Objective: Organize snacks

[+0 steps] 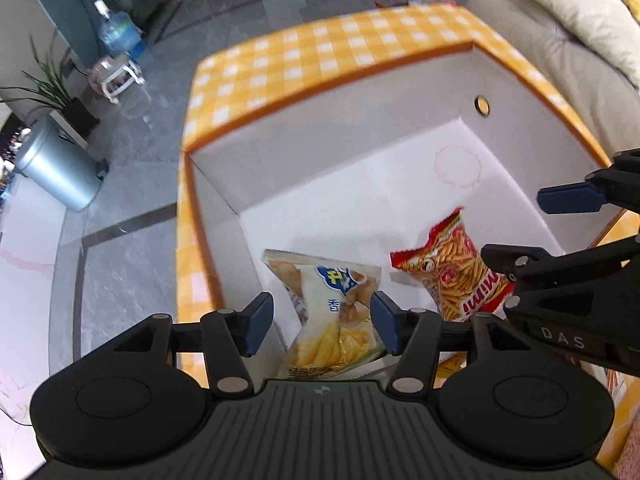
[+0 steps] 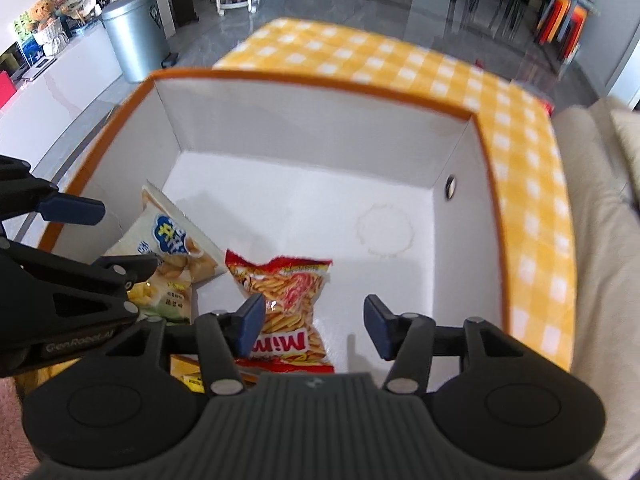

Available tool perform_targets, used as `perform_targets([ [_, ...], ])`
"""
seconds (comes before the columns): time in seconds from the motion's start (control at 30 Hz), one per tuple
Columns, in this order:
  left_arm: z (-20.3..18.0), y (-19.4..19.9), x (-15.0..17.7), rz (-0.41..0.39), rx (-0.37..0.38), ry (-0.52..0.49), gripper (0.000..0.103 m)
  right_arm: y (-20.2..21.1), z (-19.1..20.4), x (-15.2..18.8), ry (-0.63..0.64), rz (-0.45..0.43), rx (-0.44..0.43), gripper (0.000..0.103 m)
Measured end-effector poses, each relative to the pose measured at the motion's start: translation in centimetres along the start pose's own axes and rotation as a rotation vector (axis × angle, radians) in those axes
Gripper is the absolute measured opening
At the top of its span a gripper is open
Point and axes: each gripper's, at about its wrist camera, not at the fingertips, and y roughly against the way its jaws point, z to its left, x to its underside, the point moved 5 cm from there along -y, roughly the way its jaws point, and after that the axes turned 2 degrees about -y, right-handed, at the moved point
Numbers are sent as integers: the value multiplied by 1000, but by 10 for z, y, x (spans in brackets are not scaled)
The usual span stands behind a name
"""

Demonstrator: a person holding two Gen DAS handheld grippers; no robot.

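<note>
Grey tiled floor all around, a silver bin (image 2: 134, 40) in the upper left of the right wrist view, a cream sofa (image 2: 596, 216) down the right edge; in the middle sits the yellow checked box (image 2: 528, 184) with its white inside, flap folded back at the top of the frame.

Both snacks already lie on the box floor; the white snack bag (image 1: 332, 312) is low centre in the left wrist view, tilted up against the near-left corner, and the red Mimi bag (image 2: 286, 304) is just beside it, low centre in the right wrist view; whether they touch, can't tell.

My guess is the step in hand is the drop-off and pull-back; to do it well, lift each gripper straight up so a finger doesn't snag a bag edge or knock the box wall; the rest of the floor, upper right, is bare, so later packs could go there instead of piling on these two.

Jaws: the left gripper (image 1: 318, 322) has its jaws apart, the white bag showing between them but below, nothing pinched as far as I can see; the right gripper (image 2: 314, 328) is apart too, wide, its left pad overlapping the red bag in frame, not holding it.
</note>
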Motion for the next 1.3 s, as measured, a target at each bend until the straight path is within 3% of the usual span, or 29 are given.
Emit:
perform_targets([
  [0.27,6,44,16,-122,-9,73,66,50,2,10,17,-138,61,57],
  [0.67,-10,98,64,-229,101,116,66,114,2,65,-80,-279,79,58],
  [1.03,-41,101,120,-139,257,140,66,130,7,149,-138,-248,64,58],
  [1.3,-55,88,157,-48,299,144,66,125,2,206,-165,-181,77,58],
])
